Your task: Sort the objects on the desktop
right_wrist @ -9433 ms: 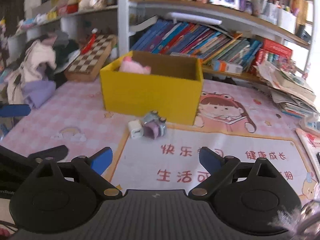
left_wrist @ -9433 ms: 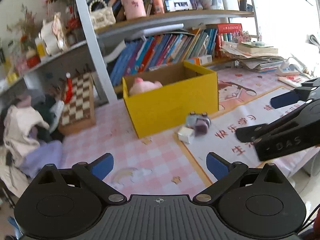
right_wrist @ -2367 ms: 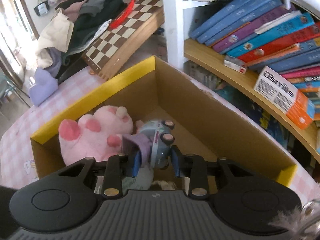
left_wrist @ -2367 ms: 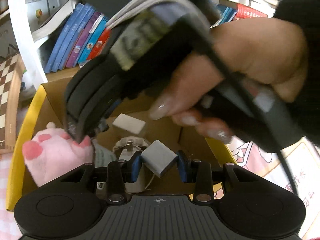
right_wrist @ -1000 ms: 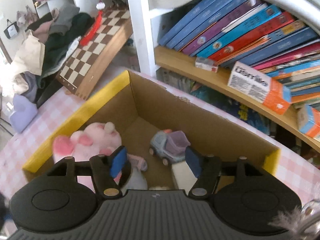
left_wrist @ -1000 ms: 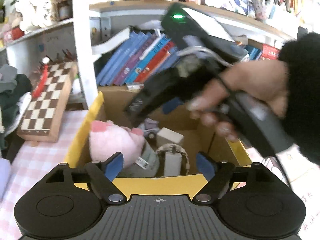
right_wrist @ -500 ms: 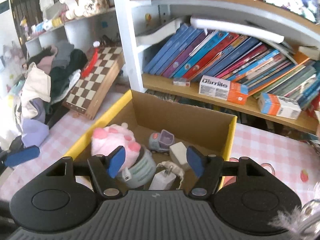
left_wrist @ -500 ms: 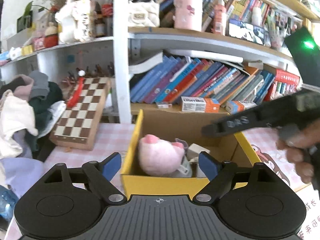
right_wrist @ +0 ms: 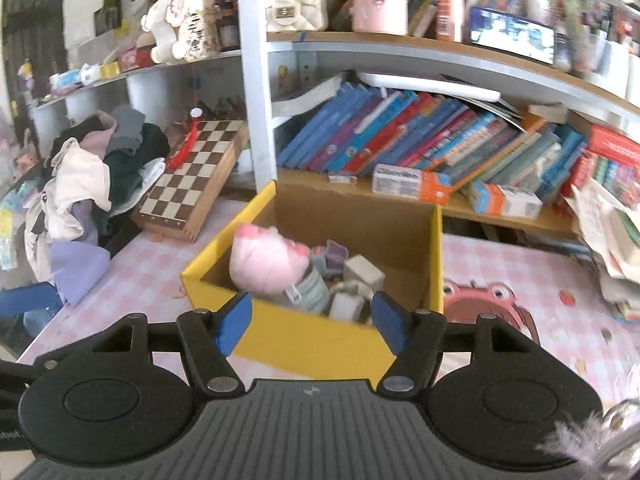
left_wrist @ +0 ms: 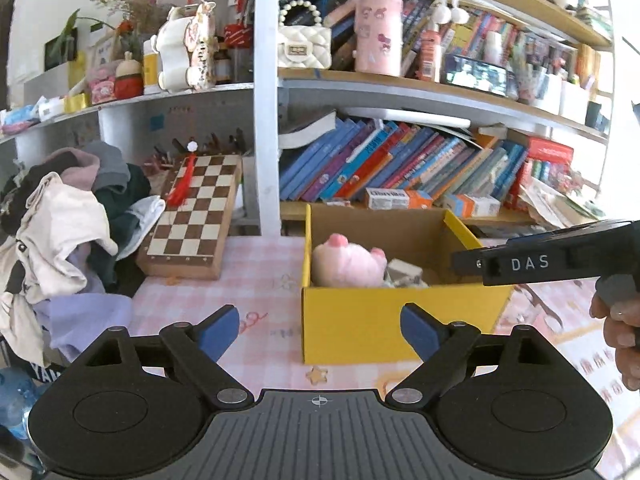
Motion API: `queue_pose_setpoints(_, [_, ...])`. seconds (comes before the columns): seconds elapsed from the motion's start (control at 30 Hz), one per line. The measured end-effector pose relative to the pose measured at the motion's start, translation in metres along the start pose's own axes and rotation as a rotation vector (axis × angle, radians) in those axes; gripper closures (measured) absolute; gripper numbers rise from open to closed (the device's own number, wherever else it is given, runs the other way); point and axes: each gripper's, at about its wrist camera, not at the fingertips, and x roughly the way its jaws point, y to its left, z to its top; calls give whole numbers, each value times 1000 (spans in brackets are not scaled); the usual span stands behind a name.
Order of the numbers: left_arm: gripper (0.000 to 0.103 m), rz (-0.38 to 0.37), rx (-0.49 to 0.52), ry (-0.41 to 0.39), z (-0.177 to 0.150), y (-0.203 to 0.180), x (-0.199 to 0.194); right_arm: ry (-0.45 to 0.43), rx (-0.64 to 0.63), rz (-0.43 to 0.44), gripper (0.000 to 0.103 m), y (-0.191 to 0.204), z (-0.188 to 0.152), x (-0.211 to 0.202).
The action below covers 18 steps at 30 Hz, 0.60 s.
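- The left gripper (left_wrist: 320, 328) has its blue pads spread wide and still opening, with nothing between them; it hangs over the pink checked tablecloth (left_wrist: 256, 292), just in front of the yellow box (left_wrist: 392, 328).
- The right gripper (right_wrist: 312, 320) also has its jaws apart and empty, poised at the box's near wall.
- In the left view, the right gripper's black body and the hand (left_wrist: 620, 328) holding it sit at the right edge.
- Inside the box lie a pink plush toy (right_wrist: 268, 260), a small toy car (right_wrist: 330, 258), a white block (right_wrist: 364, 272) and a white charger (right_wrist: 346, 304).
- A chessboard (left_wrist: 196, 212) leans beside a pile of clothes (left_wrist: 64, 224); slanted books (right_wrist: 400, 136) fill the shelf behind.
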Motion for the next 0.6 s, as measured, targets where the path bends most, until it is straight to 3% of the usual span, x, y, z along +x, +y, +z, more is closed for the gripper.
queue_pose_setpoints(0.37, [13,-68,22,-10,-20,20,-34,-27,105,-156,34,12,-57,-60])
queue_pose_setpoints(0.6, [13,-107,17,52,-43,22,-43,-25,155,-229,30,16,-92,-86])
